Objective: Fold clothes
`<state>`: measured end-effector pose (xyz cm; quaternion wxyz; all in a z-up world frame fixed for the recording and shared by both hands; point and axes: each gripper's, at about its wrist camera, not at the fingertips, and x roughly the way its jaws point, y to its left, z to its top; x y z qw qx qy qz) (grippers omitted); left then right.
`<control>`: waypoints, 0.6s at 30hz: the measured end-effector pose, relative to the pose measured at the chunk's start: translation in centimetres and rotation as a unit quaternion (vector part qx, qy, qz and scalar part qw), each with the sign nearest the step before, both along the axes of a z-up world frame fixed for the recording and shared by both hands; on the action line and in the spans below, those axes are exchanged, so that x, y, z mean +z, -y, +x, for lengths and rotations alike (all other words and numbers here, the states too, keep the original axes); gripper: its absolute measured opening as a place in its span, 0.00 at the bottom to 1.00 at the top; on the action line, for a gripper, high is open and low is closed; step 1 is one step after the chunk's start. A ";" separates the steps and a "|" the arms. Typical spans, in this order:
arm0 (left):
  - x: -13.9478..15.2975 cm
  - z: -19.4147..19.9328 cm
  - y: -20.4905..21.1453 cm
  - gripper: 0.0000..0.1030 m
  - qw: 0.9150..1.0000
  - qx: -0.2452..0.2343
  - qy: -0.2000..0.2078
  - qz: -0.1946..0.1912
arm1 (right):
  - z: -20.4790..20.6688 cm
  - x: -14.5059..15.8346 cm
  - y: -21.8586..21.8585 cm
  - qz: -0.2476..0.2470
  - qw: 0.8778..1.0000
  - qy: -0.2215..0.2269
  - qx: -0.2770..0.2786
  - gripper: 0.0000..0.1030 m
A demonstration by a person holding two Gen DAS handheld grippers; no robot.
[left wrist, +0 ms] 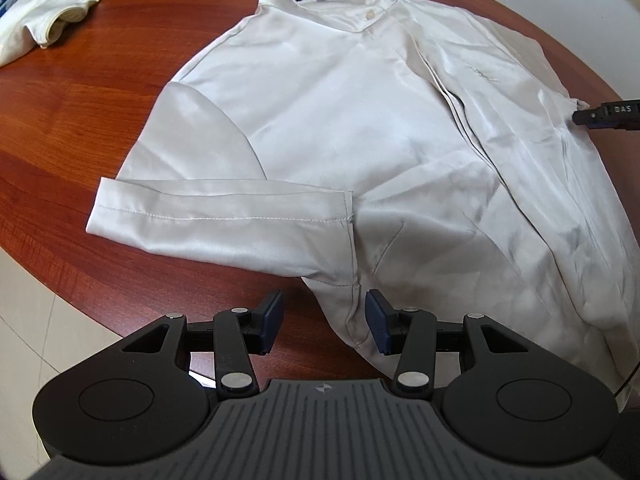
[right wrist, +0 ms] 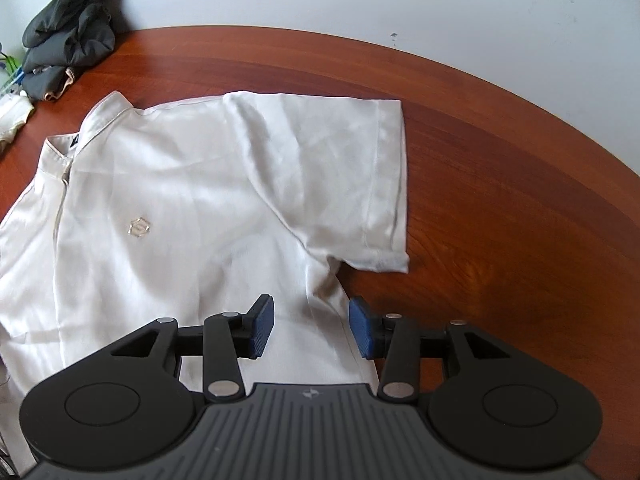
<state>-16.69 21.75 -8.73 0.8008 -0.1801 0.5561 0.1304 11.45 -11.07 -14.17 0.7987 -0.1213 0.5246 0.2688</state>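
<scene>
1. Reddish-brown wood makes up the round table point(left wrist: 80, 120), which fills most of both views and carries every garment; no bin, basket or other container shows.
2. Pale cream, satiny fabric forms the short-sleeved shirt point(left wrist: 340, 120), lying front-up and spread across the centre of the table, with its band collar point(left wrist: 328, 4) toward the top of the left wrist view and a black label inside it.
3. Its near sleeve point(left wrist: 224, 216) lies flat across the middle left of the left wrist view; the other sleeve point(right wrist: 360, 168) stretches to the right of centre in the right wrist view. Soft wrinkles run over the body, and a small hexagonal emblem point(right wrist: 139, 227) sits on the chest.
4. Dark grey clothes point(right wrist: 68, 60) are heaped at the upper left of the right wrist view, well apart from the shirt.
5. A cream garment point(left wrist: 40, 28) lies crumpled at the upper left of the left wrist view.
6. Left gripper point(left wrist: 325, 322), bottom centre, has its jaws parted astride the shirt's side edge, pads not pressing.
7. Right gripper point(right wrist: 311, 327), bottom centre, likewise stands parted over the side seam below the armpit, gripping nothing.
</scene>
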 end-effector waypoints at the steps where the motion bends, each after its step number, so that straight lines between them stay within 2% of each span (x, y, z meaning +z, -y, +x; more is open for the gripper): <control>1: -0.1 0.1 0.0 0.47 1.000 0.002 -0.003 0.000 | 0.2 -0.2 -0.3 -0.001 1.000 0.001 0.000 0.46; 4: -0.4 0.2 0.0 0.45 1.000 0.007 -0.005 -0.002 | 0.6 -0.6 -0.8 -0.001 1.000 0.004 -0.007 0.43; 6: -0.6 0.3 -0.1 0.45 1.000 0.009 -0.004 -0.005 | 0.9 -0.8 -0.9 0.000 1.000 0.001 -0.012 0.27; 7: -0.6 0.3 -0.1 0.44 1.000 0.008 -0.003 -0.007 | 1.0 -0.9 -1.0 0.000 1.000 -0.001 -0.013 0.25; 8: -0.7 0.3 -0.1 0.44 1.000 0.008 -0.003 -0.008 | 1.0 -0.9 -1.0 -0.001 1.000 -0.002 -0.012 0.15; 9: -0.7 0.4 0.0 0.36 1.000 0.005 -0.002 -0.008 | 1.0 -1.0 -1.1 -0.003 1.000 -0.002 -0.012 0.07; 10: -0.8 0.5 0.0 0.22 1.000 0.001 -0.001 -0.009 | 1.1 -1.1 -1.1 -0.005 1.000 -0.001 -0.013 0.07; 11: -0.8 0.6 0.1 0.17 1.000 -0.002 -0.001 -0.009 | 1.1 -1.1 -1.0 -0.007 1.000 0.002 -0.015 0.05; 13: -0.8 0.7 0.2 0.12 1.000 -0.007 -0.001 -0.001 | 1.1 -1.0 -0.8 -0.008 1.000 0.008 -0.021 0.04; 18: -0.8 0.6 -0.7 0.10 0.999 0.009 -0.001 0.035 | 1.5 -0.7 0.2 -0.020 0.998 0.025 -0.047 0.04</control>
